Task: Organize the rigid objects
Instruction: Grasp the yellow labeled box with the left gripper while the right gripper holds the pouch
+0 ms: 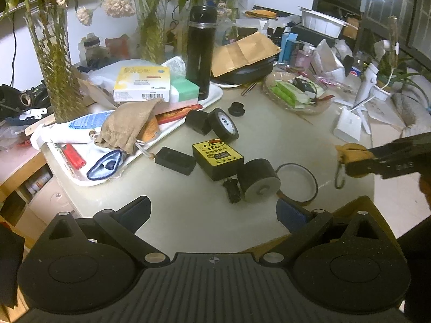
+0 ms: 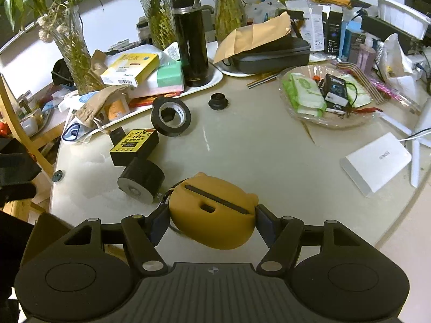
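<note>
Right claw (image 2: 211, 222) grips yellow case (image 2: 212, 212) — tray (image 2: 212, 82) holds flask (image 2: 190, 37).

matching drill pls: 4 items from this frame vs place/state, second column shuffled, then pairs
1. mustard silicone case
2. black thermos
3. red lighter
4. left gripper

A. open, holding nothing
B. upright on the white tray
C. clamped in the right gripper
D. lying flat at the tray's near end

Pairs: 1-C, 2-B, 3-D, 4-A
</note>
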